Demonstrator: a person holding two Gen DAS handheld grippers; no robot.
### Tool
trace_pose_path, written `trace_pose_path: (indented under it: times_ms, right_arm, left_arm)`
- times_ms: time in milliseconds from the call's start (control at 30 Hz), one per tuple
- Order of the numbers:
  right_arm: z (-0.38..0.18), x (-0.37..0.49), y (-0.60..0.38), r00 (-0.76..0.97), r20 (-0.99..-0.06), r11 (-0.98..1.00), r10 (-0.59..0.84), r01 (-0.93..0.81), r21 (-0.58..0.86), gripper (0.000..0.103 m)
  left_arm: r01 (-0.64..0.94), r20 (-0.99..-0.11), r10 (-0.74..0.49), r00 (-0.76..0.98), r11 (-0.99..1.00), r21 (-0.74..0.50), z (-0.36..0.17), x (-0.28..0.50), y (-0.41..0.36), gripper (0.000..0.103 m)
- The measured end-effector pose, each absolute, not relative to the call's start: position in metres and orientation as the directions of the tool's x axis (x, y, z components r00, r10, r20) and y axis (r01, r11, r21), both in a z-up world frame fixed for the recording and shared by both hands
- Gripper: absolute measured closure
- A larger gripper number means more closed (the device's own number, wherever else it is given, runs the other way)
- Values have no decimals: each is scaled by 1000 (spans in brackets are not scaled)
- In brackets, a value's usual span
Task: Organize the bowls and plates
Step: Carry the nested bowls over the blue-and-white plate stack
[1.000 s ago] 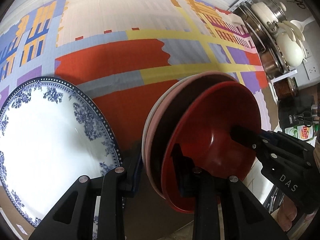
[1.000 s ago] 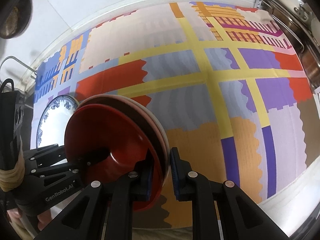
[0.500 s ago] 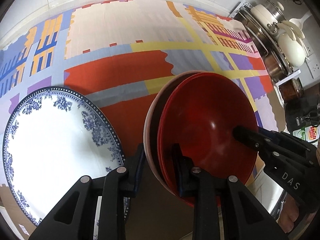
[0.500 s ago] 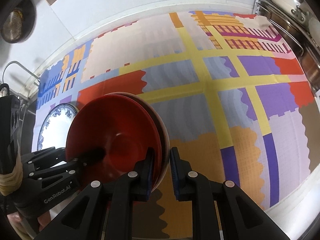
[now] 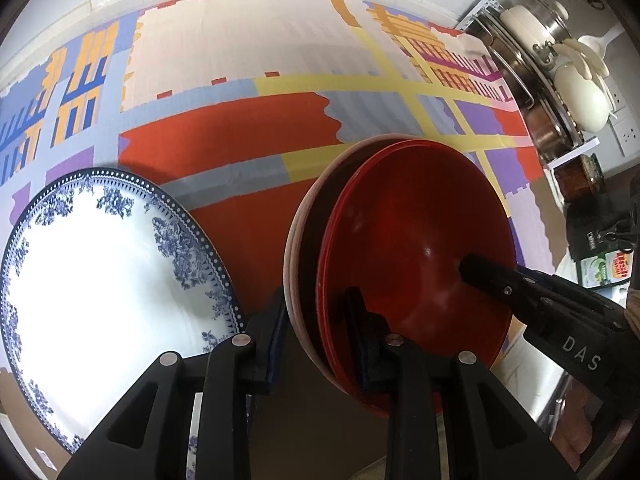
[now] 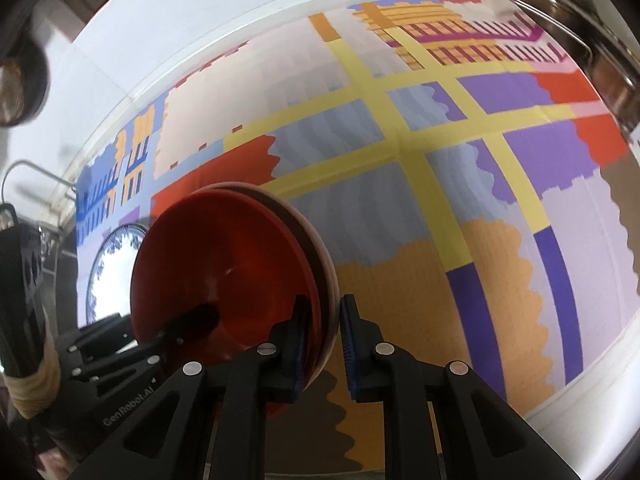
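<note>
Both wrist views look steeply down, close, sharing the red bowl [image 5: 416,248].

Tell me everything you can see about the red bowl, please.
The red bowl is round, glossy, deep red inside, seemingly plastic or lacquer. It is tilted up on edge, nested innermost in a stack whose outermost bowl is pinkish, above the colourful mat. The left gripper and right gripper both clamp the stack's rim, opposite each other, jaws shut on it.

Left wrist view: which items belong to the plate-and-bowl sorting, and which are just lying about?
Job:
- stacked red bowls, pinched by left claw and right claw
- blue-and-white plate

Lying about:
- patterned mat
- pots rack
- dish soap
</note>
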State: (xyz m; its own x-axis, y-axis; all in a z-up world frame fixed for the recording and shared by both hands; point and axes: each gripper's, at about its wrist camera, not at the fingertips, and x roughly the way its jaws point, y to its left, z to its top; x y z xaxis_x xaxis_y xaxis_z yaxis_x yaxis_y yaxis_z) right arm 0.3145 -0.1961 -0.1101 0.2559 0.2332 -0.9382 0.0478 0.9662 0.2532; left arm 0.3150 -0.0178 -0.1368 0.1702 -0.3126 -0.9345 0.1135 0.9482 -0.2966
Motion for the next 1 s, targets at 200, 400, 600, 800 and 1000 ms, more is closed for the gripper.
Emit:
trace_pose_path:
  times_ms: [200, 400, 600, 800, 1000]
  right_arm:
    - [-94, 311, -186, 273, -939, 974, 207, 35, 225, 86]
    - [-73, 309, -167, 307, -926, 973, 220, -5, 230, 86]
    - [-59, 305, -134, 330, -912, 970, 241, -70, 231, 86]
    - [-55, 302, -101, 326, -907, 963, 268, -123, 241, 86]
    - [-58, 299, -66, 293, -911, 953, 291, -173, 249, 86]
  left_arm:
    - [102, -927, -329, 182, 944, -315, -122, 311, -5, 75]
    - [83, -917, -316, 244, 949, -305, -101, 302, 20, 75]
    - [39, -910, -295, 293, 954, -296, -90, 289, 54, 75]
    - [-10, -909, -270, 319, 958, -288, -85, 275, 89, 75]
    - [-63, -913, -245, 326, 958, -280, -88, 264, 123, 76]
